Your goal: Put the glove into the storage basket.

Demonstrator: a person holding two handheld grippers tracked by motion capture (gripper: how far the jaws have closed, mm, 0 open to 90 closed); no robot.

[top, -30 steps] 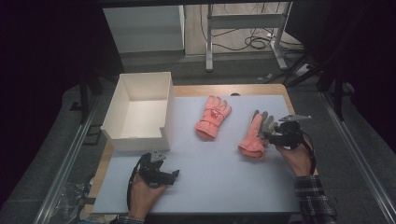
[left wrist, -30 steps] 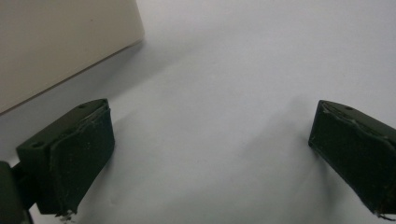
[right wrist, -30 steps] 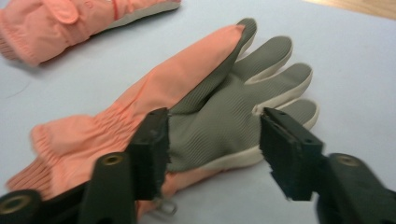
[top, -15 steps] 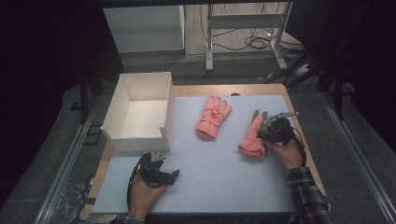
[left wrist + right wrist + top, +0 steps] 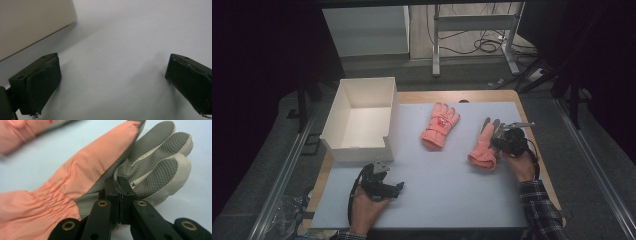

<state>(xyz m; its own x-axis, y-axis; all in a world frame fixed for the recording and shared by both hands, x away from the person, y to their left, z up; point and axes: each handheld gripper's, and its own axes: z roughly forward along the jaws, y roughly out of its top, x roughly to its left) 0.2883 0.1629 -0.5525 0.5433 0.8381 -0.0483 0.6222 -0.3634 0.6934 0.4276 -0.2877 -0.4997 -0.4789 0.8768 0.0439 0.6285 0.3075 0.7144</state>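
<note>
The near glove (image 5: pixel 484 145) lay palm-up at the tabletop's (image 5: pixel 447 192) right side, and my right claw (image 5: pixel 119 185) was clenched on a thin fold of its grey grip fabric, so I judged a quick lift could let the fold slip out and drop it. The other glove (image 5: pixel 440 125) lay apart, nearer the white box (image 5: pixel 388 131). My left claw (image 5: pixel 112 82) rested released and empty by that box, too far off to catch anything.

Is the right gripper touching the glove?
Touching. In the right gripper view, the right gripper has its fingers shut on the grey palm fabric of the glove.
</note>
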